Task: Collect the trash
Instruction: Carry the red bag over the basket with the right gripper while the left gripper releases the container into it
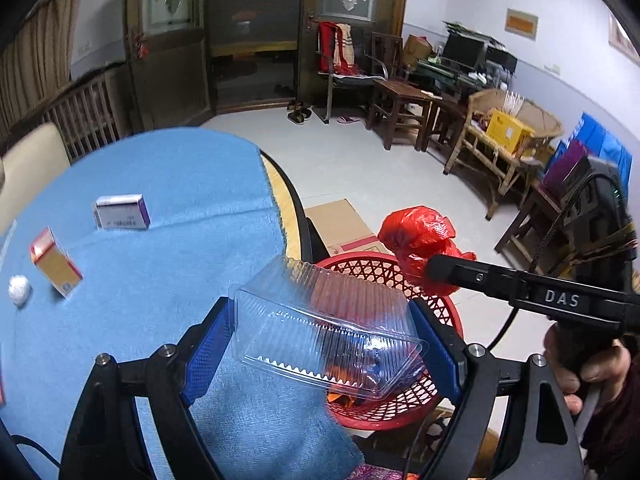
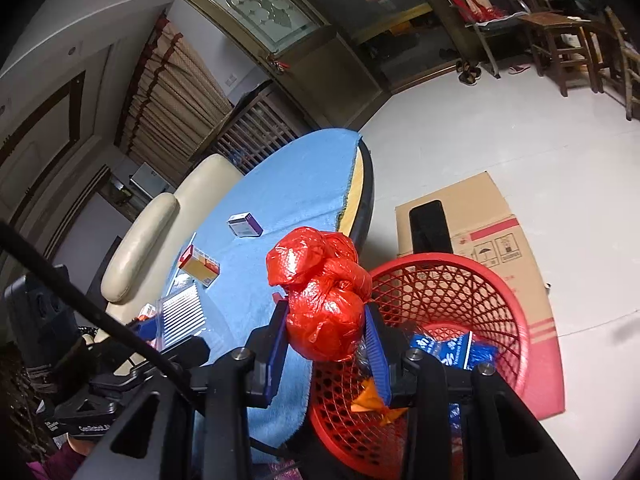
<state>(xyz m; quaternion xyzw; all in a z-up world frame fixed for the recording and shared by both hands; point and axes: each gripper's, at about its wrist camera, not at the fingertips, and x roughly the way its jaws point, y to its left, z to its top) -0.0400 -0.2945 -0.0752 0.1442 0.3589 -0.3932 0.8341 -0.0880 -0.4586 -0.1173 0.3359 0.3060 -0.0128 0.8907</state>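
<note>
My left gripper (image 1: 326, 340) is shut on a clear ribbed plastic tray (image 1: 316, 320), held at the table edge, partly over the red mesh basket (image 1: 448, 312). My right gripper (image 2: 326, 332) is shut on a crumpled red plastic bag (image 2: 320, 292), held beside the basket's rim (image 2: 516, 308); the bag also shows in the left wrist view (image 1: 420, 240). The basket holds blue and orange wrappers (image 2: 452, 352). On the blue cloth lie a purple-white box (image 1: 122, 212), an orange-red box (image 1: 56, 262) and a white paper ball (image 1: 19, 289).
The round table (image 2: 366, 184) has a blue cloth (image 1: 168, 184). A flattened cardboard box (image 2: 504, 240) lies on the floor under the basket. A cream sofa (image 2: 160, 224) stands behind the table. Wooden chairs (image 1: 400, 108) and cluttered furniture line the far wall.
</note>
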